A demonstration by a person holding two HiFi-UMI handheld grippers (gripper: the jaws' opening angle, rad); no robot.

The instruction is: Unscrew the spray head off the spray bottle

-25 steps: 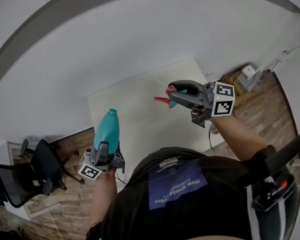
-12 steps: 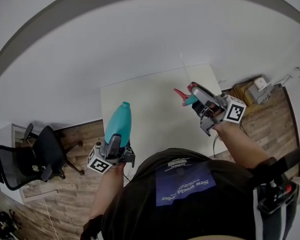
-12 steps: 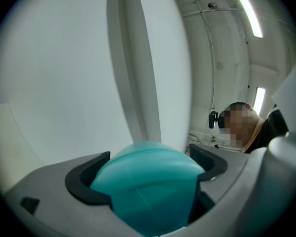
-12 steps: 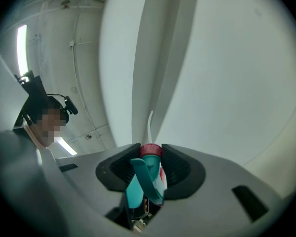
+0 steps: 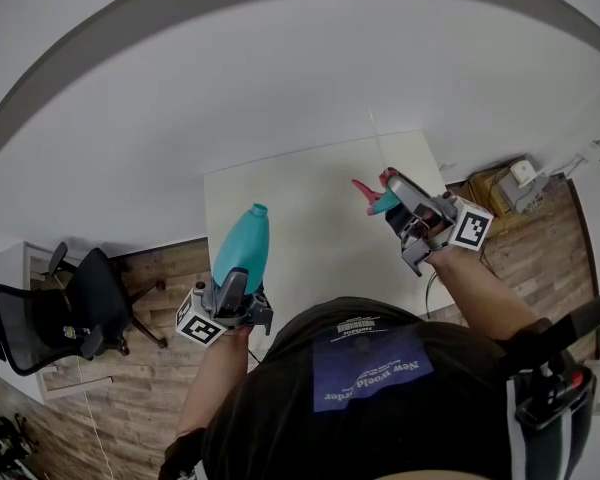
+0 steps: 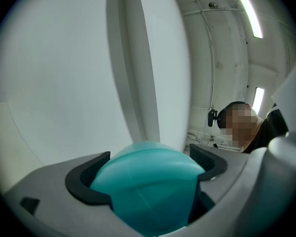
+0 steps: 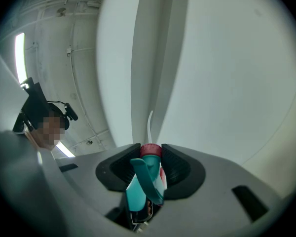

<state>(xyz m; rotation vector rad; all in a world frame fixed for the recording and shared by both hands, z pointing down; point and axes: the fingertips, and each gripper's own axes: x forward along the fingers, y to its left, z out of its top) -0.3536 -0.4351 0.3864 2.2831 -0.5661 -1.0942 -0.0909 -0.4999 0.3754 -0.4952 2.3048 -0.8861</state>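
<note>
Right gripper view: sprayer between tongs

I had the spray bottle in the left gripper at eight o'clock and the spray head in the right gripper at two o'clock, well apart. The table lay below them, with a chair farther out at eight o'clock.

The head camera looks steeply down past the person's chest, with the left gripper at 8 o'clock and the right gripper at 3 o'clock, while each gripper camera rides close behind its jaws, tilted upward, sharing the teal bottle and spray head respectively.
</note>
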